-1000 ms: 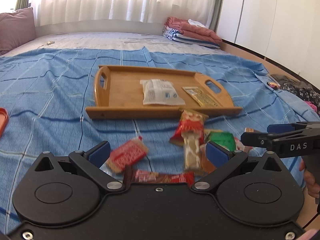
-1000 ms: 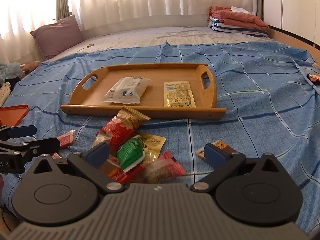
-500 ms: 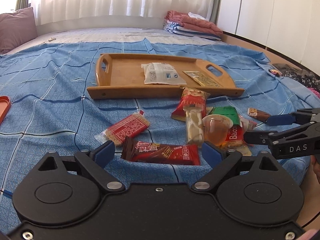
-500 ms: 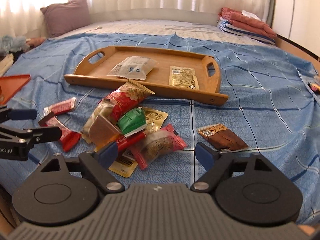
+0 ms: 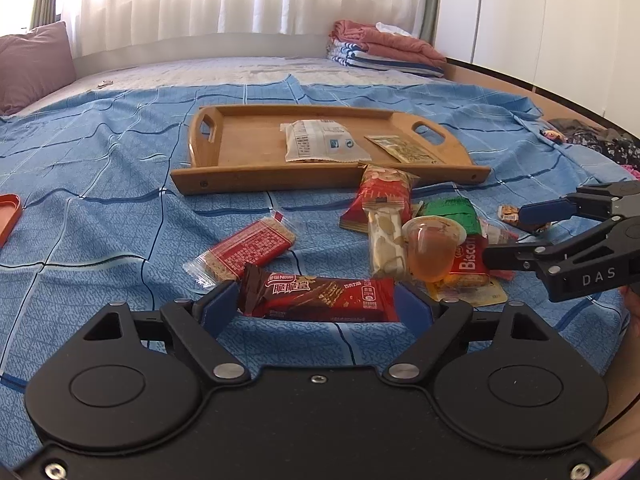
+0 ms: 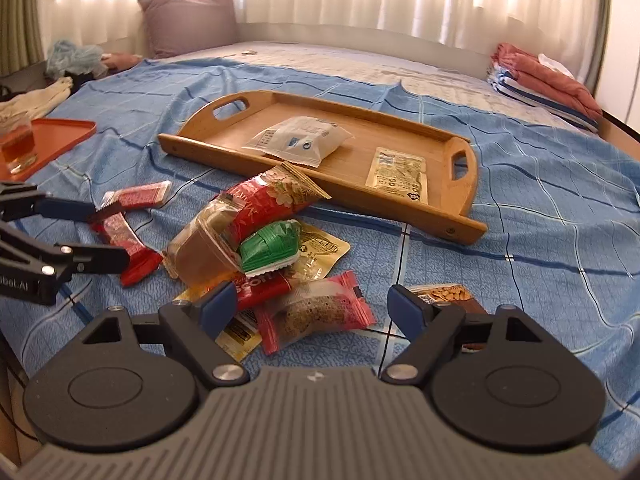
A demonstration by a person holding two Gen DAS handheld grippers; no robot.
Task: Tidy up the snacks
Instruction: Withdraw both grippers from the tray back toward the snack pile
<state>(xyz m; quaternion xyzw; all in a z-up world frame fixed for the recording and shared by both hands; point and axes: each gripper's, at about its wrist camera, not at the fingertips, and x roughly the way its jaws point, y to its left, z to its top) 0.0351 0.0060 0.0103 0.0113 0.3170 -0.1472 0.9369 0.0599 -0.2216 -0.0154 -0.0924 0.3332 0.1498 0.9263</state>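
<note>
Closing on the red wafer bar (image 5: 320,294): left gripper (image 5: 316,306) has the bar lengthwise between its blue pads, jaws narrowing; pads look at or just off the wrapper ends, can't confirm a firm pinch yet; bar flat on the blue bedspread (image 5: 100,184), not lifted.

Right gripper (image 6: 310,306) fingers spread, hovering low over the pink-wrapped cake (image 6: 316,314); pkt sits between the pads but w/ clear gaps both sides, so nothing gripped; brown nut bar (image 6: 444,294) just behind the right-side pad.

Wooden tray (image 5: 460,160) lies past the pile, well apart from both grippers; already carries a white packet (image 5: 320,146) + a yellow sachet (image 5: 404,148), so prob the sorting target. Rest of the snacks heaped near the tray's front rim: red peanut bag (image 5: 384,196), green packet (image 5: 450,214), jelly cup (image 5: 430,252); red cracker pack (image 5: 244,250) alone to the left.

Guess: each side takes the outermost loose item first to avoid disturbing the heap; end-to-end hold on the bar risks buckling the wrapper.
</note>
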